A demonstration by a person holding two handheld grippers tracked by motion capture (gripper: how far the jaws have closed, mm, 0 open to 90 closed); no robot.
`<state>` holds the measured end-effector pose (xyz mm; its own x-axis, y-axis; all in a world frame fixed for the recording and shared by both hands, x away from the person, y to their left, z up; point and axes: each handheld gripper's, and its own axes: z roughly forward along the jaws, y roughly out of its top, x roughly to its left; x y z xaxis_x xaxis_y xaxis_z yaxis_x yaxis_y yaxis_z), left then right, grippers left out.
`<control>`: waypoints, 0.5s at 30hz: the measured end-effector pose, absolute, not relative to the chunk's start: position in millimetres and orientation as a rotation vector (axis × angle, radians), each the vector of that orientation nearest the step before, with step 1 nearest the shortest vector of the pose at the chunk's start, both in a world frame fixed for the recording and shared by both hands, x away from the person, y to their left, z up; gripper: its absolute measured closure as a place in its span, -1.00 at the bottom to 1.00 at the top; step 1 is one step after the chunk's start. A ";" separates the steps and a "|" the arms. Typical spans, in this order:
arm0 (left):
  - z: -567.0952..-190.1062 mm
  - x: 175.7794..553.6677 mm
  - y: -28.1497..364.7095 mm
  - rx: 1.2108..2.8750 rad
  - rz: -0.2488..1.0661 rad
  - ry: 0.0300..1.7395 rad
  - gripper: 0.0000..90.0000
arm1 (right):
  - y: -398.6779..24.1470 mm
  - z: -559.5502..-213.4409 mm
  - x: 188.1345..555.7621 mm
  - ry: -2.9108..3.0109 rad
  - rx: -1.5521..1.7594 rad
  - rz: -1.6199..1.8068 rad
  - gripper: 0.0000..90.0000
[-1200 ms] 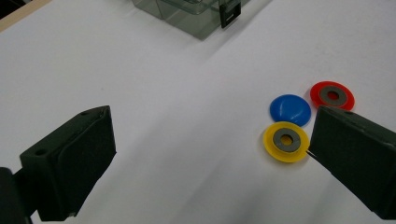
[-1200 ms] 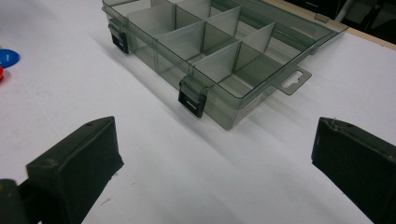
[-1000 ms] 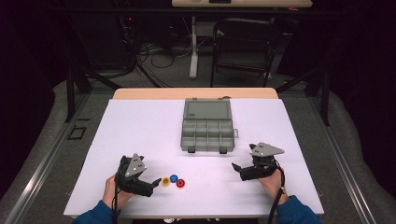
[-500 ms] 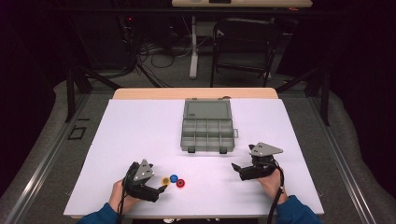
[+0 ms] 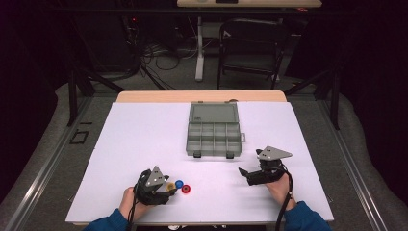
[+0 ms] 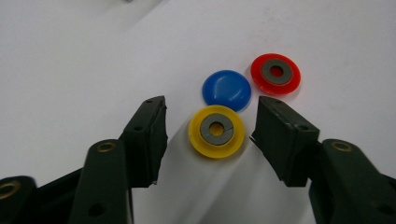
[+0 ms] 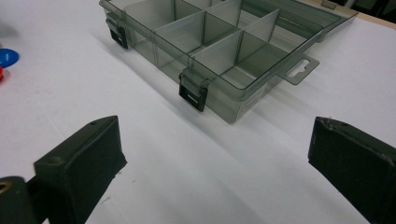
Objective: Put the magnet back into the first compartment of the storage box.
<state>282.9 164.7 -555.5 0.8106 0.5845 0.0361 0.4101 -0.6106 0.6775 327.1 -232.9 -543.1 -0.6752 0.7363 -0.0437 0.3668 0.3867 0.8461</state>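
Nothing is sorted yet: the yellow disc (image 6: 216,131) is bracketed, ungripped, by the left gripper (image 6: 210,126), whose jaws have just been closing; 3 discs remain outside the compartment box (image 5: 213,139). The right gripper (image 7: 217,158) is held released.

left tool (image 6: 212,122): jaws just closing (gap remains) | right tool (image 7: 217,154): jaws wide, low

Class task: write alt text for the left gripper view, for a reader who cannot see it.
The left claw has just been closing around a yellow disc lying on the white table; its two black jaws flank the disc with a gap on each side. Just beyond lie a blue dome-shaped disc and a red disc with a grey ring at its centre.
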 end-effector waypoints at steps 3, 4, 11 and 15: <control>-557.2 283.4 164.8 2.311 0.315 0.723 0.19 | -232.9 -543.2 327.1 2.232 0.951 1.209 -0.94; -557.7 283.4 164.8 2.311 0.309 0.723 0.24 | -232.7 -543.2 327.1 2.235 0.952 1.206 -0.93; -558.3 284.2 167.4 2.300 0.268 0.717 0.38 | -231.9 -543.9 327.1 2.236 0.947 1.202 -0.93; -558.0 284.2 168.5 2.301 0.262 0.714 0.39 | -232.3 -543.6 327.1 2.237 0.945 1.201 -0.92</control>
